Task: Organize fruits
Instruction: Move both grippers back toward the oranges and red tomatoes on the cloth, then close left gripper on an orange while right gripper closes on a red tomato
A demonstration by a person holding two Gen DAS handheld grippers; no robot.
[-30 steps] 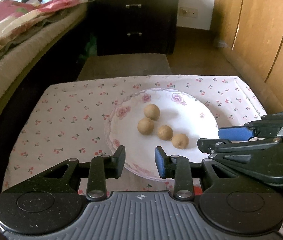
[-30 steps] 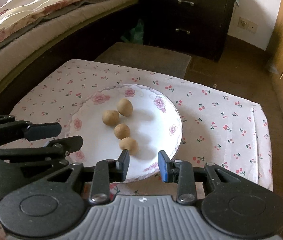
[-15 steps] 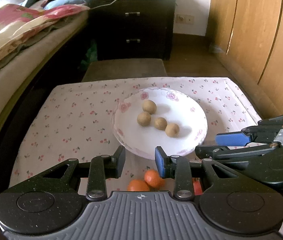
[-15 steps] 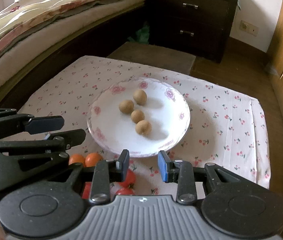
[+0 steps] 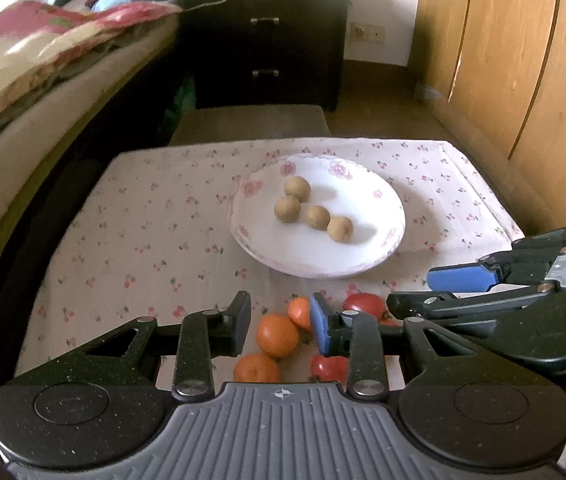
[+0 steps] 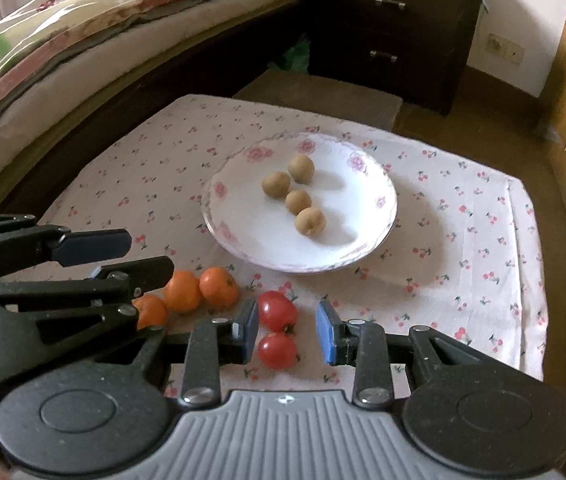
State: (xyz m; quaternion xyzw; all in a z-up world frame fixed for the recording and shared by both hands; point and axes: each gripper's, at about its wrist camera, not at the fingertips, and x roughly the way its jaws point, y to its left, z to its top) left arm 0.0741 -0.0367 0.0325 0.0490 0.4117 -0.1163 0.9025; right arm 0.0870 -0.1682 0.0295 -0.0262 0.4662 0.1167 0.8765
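**Fruit sorted in part; both tools empty above the loose pile**

Four small round tan-brown fruits (image 6: 294,196) lie in a loose line near the middle of the white shallow plate with pink flower rim (image 6: 379,236). Likely the first kind already gathered. Just beside the plate's near rim, on the cloth: three orange mandarins (image 6: 199,290) bunched together, and two red tomatoes (image 6: 278,330) one behind the other, apart from the plate.

Left gripper (image 5: 281,322): jaws have just been opening, a modest gap, nothing pinched; mandarins show below and between its fingers, untouched. Right gripper (image 6: 287,330): fingers parted by a narrow gap, empty, tomatoes framed between them but not pressed.

White cherry-print cloth (image 6: 463,240) covers the low table. Beyond the plate: brown stool top (image 6: 323,94), dark drawer chest (image 6: 395,28); bed with floral blanket (image 6: 83,40) left of the plate. Nothing blocks the way to the plate; the grippers sit close together, so they could crowd each other.
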